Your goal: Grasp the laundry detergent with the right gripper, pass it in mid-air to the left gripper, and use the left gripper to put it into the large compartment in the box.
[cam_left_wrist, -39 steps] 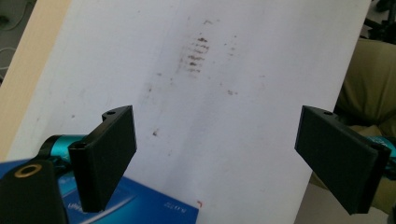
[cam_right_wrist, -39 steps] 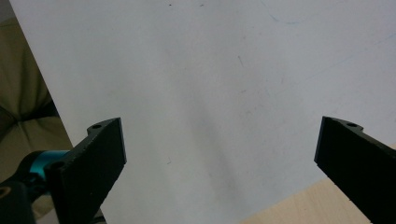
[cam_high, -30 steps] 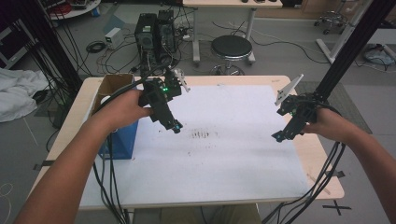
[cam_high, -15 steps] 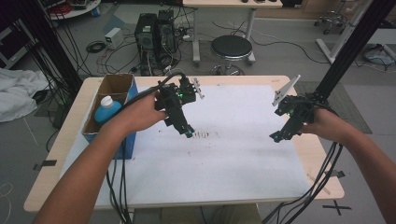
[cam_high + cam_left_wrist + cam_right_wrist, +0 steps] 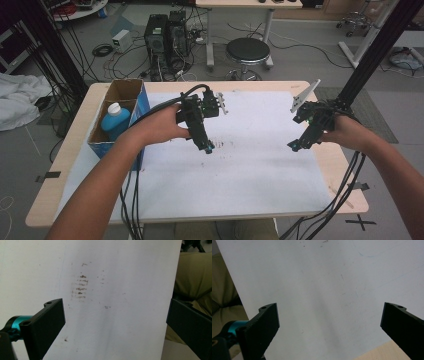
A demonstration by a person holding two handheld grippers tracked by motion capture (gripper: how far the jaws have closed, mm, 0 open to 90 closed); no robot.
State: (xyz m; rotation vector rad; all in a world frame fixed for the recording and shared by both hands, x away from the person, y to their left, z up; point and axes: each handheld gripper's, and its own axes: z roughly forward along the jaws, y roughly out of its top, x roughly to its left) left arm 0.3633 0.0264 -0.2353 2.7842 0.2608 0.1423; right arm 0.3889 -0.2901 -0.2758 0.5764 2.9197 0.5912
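My left hand-held gripper (image 5: 207, 148) and right hand-held gripper (image 5: 295, 146), jaws apart and empty, hover over the brown-smudged white paper sheet (image 5: 250, 170).

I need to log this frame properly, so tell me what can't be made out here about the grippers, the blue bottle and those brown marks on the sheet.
- Blue bottle, high view: the cardboard box wall hides its lower part; any label is too small to read.
- Brown marks, left gripper view: smudged rows; what made them cannot be told.
- Left gripper, high view: tips small and dark; contact with the white sheet unclear.
- Right gripper, right gripper view: jaws wide apart, cut off by the bottom edge.
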